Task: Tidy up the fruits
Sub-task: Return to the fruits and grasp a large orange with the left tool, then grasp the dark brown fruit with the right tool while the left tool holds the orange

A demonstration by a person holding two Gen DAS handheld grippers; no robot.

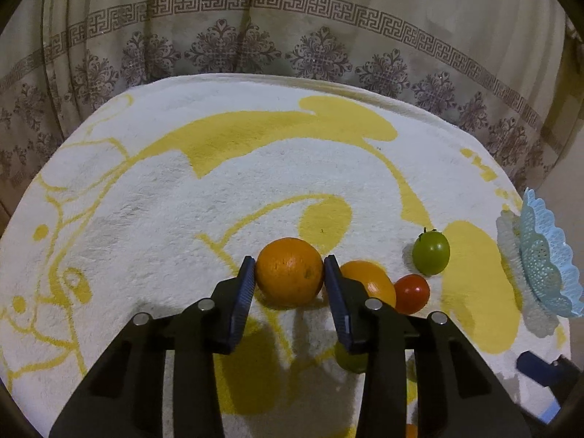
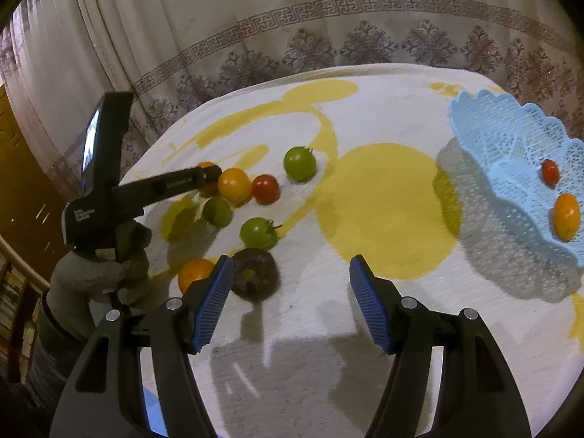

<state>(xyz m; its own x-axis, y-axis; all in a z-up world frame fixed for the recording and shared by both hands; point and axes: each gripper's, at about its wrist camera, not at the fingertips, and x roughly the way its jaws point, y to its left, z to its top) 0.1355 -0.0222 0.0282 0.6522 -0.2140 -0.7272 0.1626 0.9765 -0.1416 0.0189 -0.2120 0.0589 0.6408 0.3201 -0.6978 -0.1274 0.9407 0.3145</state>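
In the left wrist view my left gripper [image 1: 288, 273] is shut on an orange [image 1: 289, 272] that rests on the towel. Beside it lie a yellow-orange tomato [image 1: 370, 283], a red tomato [image 1: 412, 293] and a green tomato [image 1: 431, 253]. In the right wrist view my right gripper [image 2: 290, 268] is open and empty above the towel, near a dark brown fruit [image 2: 255, 273] and an orange fruit [image 2: 193, 273]. Green tomatoes [image 2: 258, 233] [image 2: 299, 163] lie further off. The blue basket [image 2: 511, 153] holds a red tomato [image 2: 550, 171] and an orange tomato [image 2: 566, 216].
A white and yellow towel [image 1: 182, 200] covers the round table. A patterned curtain [image 1: 292, 29] hangs behind it. The blue basket [image 1: 540, 255] stands at the right edge. The left gripper body and gloved hand [image 2: 102, 262] reach in from the left.
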